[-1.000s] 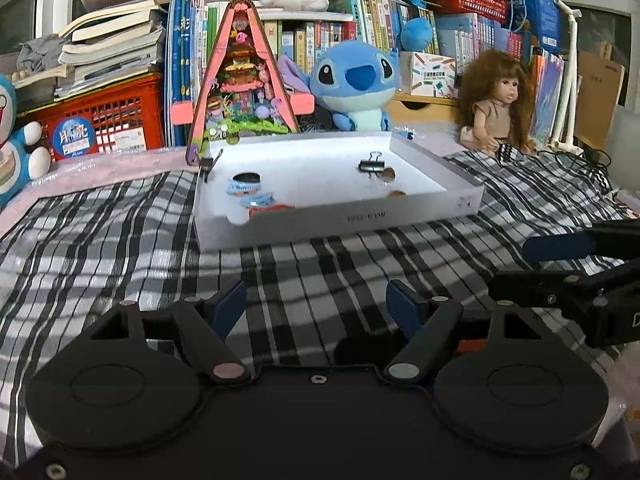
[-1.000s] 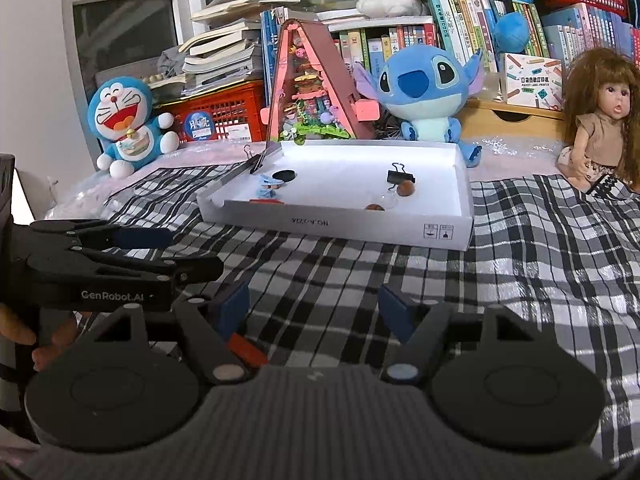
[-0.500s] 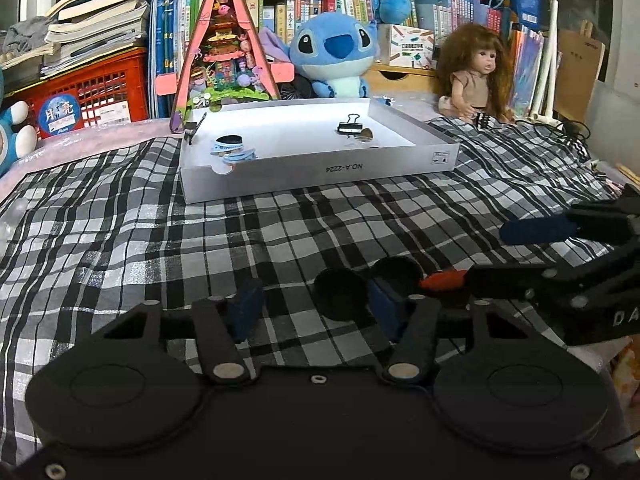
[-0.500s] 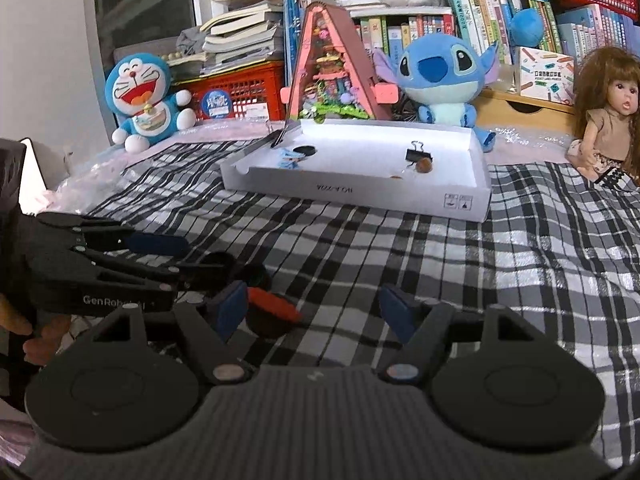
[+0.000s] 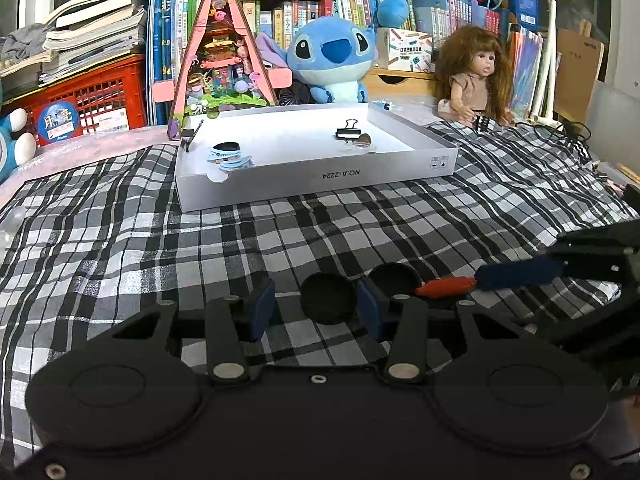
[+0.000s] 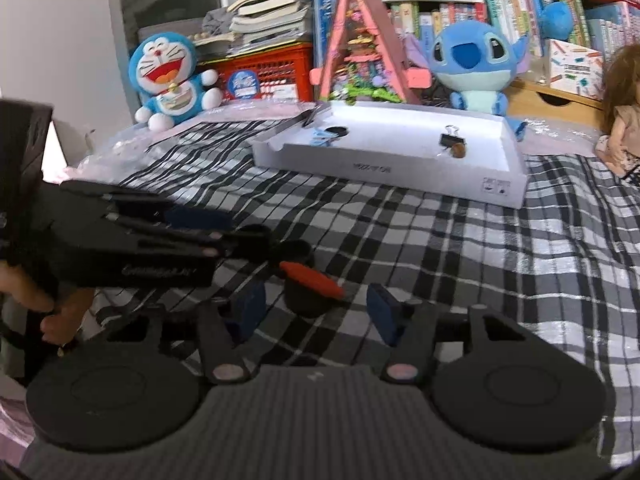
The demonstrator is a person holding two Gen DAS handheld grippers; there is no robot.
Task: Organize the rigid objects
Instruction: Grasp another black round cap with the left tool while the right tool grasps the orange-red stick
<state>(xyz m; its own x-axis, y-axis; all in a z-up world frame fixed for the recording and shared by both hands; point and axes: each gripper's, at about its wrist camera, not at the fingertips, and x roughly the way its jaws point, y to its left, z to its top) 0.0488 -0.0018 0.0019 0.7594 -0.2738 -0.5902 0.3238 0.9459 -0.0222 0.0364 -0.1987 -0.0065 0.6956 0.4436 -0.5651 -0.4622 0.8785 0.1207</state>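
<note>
Caps sit on the checked cloth: in the left view one black cap [image 5: 329,298] lies between the left tool's [image 5: 316,310] closing pads, not visibly pinched; square up before squeezing. In the right view the right tool [image 6: 316,310], jaws closing but apart, brackets another cap [image 6: 306,300] under a red piece [image 6: 312,278]; the box [image 6: 400,168] waits beyond.

Two round black discs [image 5: 329,298] lay side by side on the checked cloth, one seen between the fingers of the left gripper [image 5: 316,314] and the other just beyond its right finger, with an orange-red piece [image 5: 445,286] stretching sideways from the second disc toward the right gripper [image 6: 314,312]. In the right wrist view the orange-red piece was seen resting on a black disc between that gripper's fingers. Whether either gripper's pads pressed on anything could not be told.
</note>
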